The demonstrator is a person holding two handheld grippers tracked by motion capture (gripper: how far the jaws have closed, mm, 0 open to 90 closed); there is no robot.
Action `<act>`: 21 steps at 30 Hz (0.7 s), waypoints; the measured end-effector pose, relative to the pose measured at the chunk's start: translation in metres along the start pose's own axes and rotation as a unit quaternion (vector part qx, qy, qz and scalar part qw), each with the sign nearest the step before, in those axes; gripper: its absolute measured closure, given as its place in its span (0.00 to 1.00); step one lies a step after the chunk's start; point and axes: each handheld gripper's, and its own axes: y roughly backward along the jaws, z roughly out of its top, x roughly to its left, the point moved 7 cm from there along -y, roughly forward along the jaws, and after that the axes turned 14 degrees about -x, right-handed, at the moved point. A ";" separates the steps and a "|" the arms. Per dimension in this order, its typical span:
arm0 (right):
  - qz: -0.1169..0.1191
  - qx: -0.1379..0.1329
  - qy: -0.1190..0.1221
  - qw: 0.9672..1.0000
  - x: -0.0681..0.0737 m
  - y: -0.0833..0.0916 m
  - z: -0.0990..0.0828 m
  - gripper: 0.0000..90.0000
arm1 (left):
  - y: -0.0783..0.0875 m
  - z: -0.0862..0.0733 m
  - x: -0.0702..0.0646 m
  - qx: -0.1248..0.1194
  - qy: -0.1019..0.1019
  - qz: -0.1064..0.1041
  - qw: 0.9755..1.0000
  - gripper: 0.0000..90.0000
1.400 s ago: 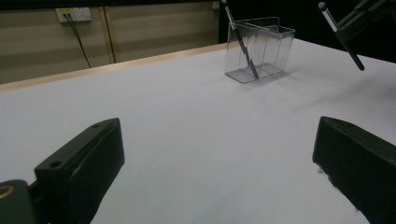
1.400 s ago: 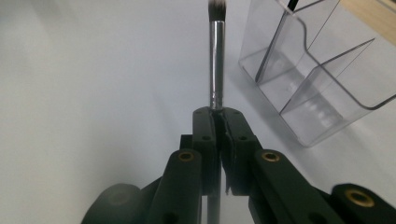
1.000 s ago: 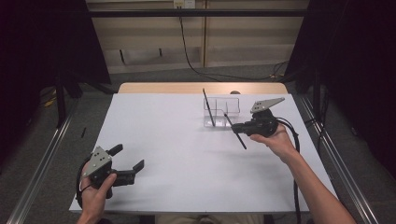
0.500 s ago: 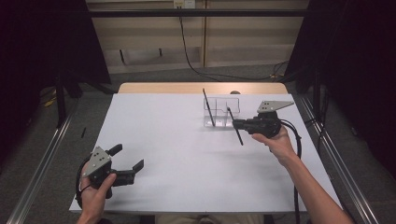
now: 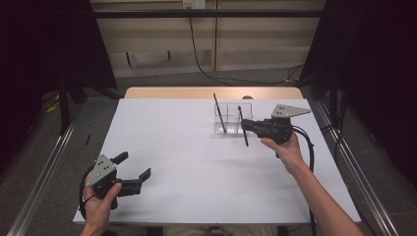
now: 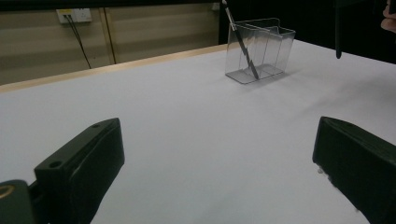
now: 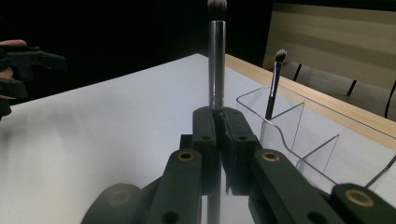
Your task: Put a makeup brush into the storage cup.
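Clamped between the jaws of the right gripper (image 5: 247,126), a makeup brush (image 5: 242,126) stands nearly upright, bristles up, just above the white table (image 5: 187,147) and just beside the clear acrylic organizer (image 5: 233,118). A second brush (image 5: 220,114) leans inside that organizer. Well apart, at the near left corner, the left gripper (image 5: 133,171) hovers with its jaws spread wide, holding nothing.

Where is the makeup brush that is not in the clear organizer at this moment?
In the high view, the brush is clamped upright in the right gripper, on the table's right side, just right of the clear organizer.
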 end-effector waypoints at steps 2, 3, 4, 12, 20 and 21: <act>-0.005 -0.005 0.001 1.000 0.000 0.001 0.002 0.94 | 0.000 0.000 0.000 0.000 -0.002 -0.001 1.000 0.02; -0.005 -0.008 0.000 1.000 0.000 0.001 0.003 0.94 | -0.001 0.000 -0.001 0.000 0.000 -0.001 1.000 0.02; -0.011 -0.010 0.000 1.000 -0.001 0.001 0.005 0.94 | -0.001 0.000 -0.001 0.001 -0.003 -0.004 1.000 0.02; -0.019 -0.039 -0.001 0.999 -0.004 0.000 0.019 0.94 | -0.001 0.000 -0.001 0.001 -0.002 -0.001 1.000 0.02; -0.032 -0.053 -0.002 0.998 -0.011 -0.004 0.030 0.94 | -0.001 0.000 -0.004 0.002 -0.003 -0.005 1.000 0.02; -0.033 -0.055 -0.003 0.998 -0.012 -0.005 0.031 0.94 | -0.001 0.000 -0.004 0.003 -0.006 -0.006 1.000 0.02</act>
